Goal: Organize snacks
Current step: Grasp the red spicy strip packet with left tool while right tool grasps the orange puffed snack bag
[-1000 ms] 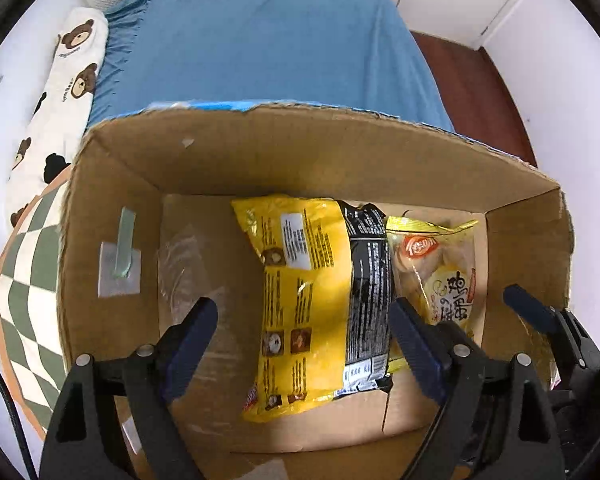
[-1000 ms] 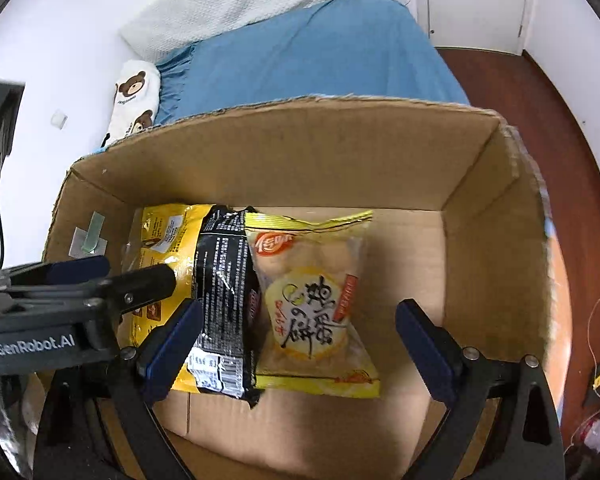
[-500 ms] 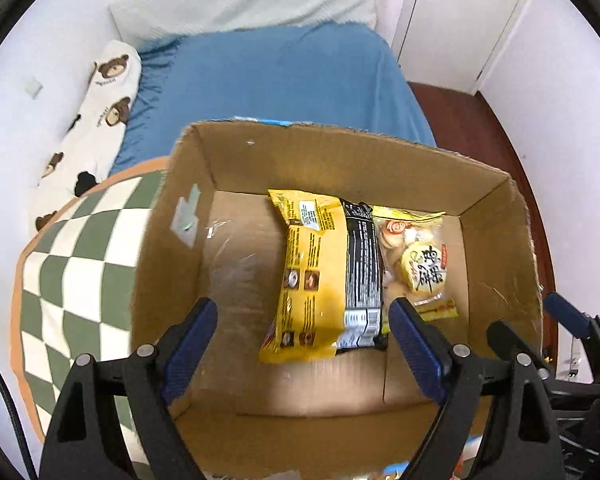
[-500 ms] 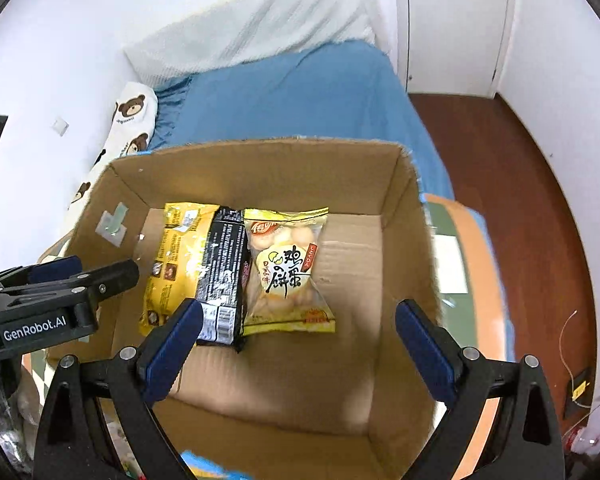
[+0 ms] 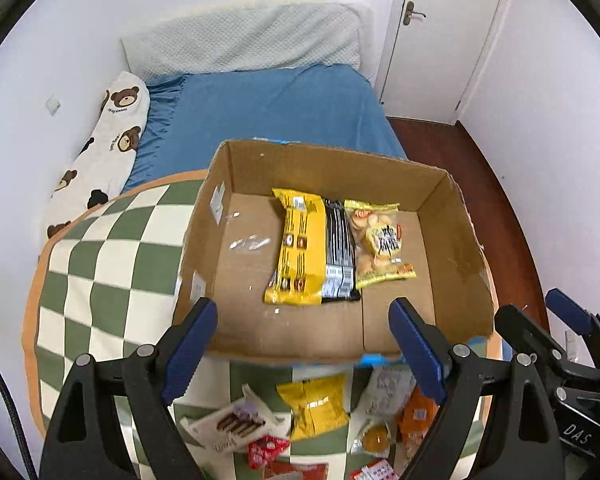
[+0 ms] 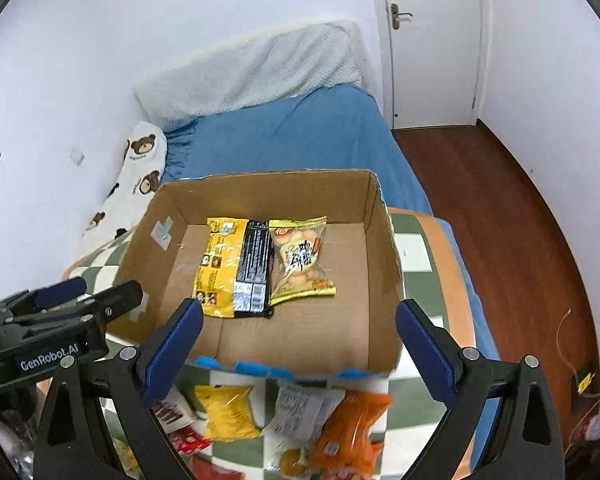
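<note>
Underneath, a checkered blanket (image 5: 100,264) covers the blue bed (image 5: 276,108) (white walls around).

Three snack packets (image 5: 324,250) lie side by side in the box (image 5: 456,248), loose snacks (image 5: 316,404) before it, the bed (image 5: 276,108) behind.

left tool (image 5: 303,340), right tool (image 6: 299,340) (both agape, empty)

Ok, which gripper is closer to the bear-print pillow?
Left. The left gripper hovers near the cardboard box's left wall, on the bear-print pillow's side; the right gripper hovers farther right.
</note>
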Available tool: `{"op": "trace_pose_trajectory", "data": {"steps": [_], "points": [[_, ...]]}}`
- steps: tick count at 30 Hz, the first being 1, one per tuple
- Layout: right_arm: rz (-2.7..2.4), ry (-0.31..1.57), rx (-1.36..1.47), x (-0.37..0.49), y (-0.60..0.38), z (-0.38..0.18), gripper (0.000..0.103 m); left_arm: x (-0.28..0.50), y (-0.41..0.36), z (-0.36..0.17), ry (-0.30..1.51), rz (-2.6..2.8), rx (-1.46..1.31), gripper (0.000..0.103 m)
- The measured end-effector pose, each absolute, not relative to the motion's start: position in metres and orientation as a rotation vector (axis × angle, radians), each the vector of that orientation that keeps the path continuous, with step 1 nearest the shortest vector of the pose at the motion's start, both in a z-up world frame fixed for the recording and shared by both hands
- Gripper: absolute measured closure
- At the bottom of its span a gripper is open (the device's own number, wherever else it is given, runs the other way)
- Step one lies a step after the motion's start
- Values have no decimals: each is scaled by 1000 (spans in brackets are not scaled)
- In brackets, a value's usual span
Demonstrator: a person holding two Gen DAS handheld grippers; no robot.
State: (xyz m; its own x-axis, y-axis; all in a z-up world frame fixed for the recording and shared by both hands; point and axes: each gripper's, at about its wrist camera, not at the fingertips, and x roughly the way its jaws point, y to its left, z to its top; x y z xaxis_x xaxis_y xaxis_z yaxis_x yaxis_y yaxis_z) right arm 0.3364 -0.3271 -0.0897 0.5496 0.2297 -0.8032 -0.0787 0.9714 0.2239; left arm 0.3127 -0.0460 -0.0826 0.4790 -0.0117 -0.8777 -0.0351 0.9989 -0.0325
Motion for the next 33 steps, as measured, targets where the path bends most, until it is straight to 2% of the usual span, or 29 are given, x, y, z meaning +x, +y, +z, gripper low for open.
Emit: {"op": "trace_pose_trajectory", "data": {"steps": [5, 9, 18, 26, 29, 31, 33], "points": [[173, 1010, 204, 305, -332, -93, 4, 284, -43, -88, 1087, 20, -43, 15], [157, 1086, 229, 279, -340, -117, 4, 259, -38, -110, 1131, 49, -19, 15], [120, 1311, 245, 232, -361, -210, 4, 197, -31, -213, 1385, 64, 61, 15], [100, 1473, 201, 219, -369, -290, 7, 163, -77, -281, 1475, -154, 469, 15], [116, 1497, 167, 219, -364, -306, 19, 152, -93, -296, 1473, -245, 614, 15], [124, 1522, 148, 217, -361, -317, 36, 146, -102, -307, 1485, -306, 708, 15], [137, 1539, 153, 214, -361, -323, 39, 141, -108, -316, 1487, -331, 792, 15]]}}
